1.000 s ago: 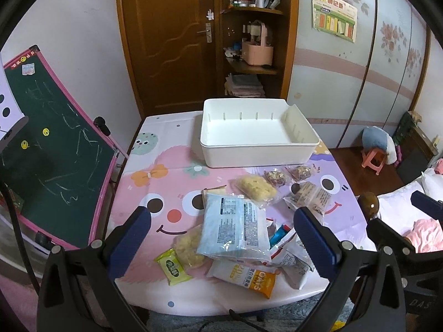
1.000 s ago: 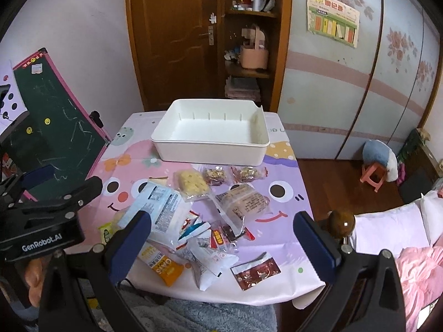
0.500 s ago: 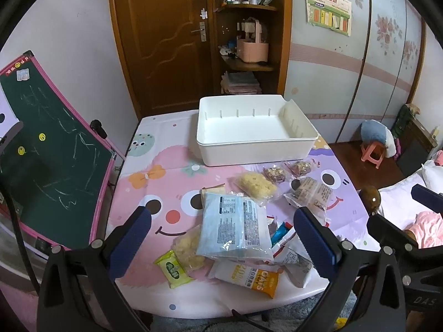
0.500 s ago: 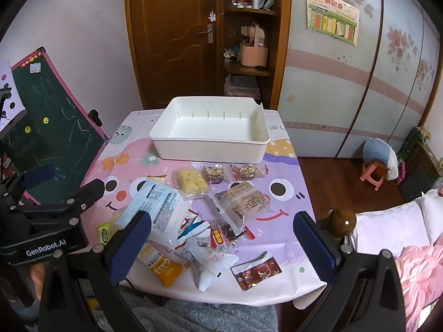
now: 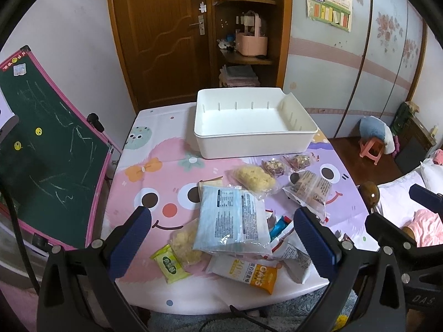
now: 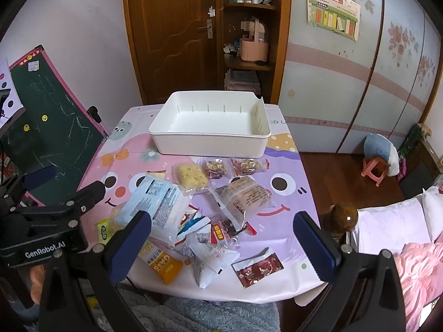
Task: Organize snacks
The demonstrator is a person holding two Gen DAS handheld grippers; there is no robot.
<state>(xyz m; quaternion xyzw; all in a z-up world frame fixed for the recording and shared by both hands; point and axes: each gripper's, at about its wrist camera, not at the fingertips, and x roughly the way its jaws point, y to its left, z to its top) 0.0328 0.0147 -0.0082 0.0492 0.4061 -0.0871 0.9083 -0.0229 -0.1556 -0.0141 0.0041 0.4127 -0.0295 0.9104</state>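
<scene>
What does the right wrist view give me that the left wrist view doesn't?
Only the right wrist view shows the dark red sachet near the table's front edge and the left claw's body from the side. Only the left wrist view shows the green packet whole. Both show the empty white bin, the large pale blue bag, the orange oats packet, and open claws holding nothing.

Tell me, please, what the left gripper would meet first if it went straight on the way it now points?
Probably the large pale blue snack bag: it lies between the open fingers of the left gripper, atop the pile on the table. Depth is unclear, so this is a judgement.
</scene>
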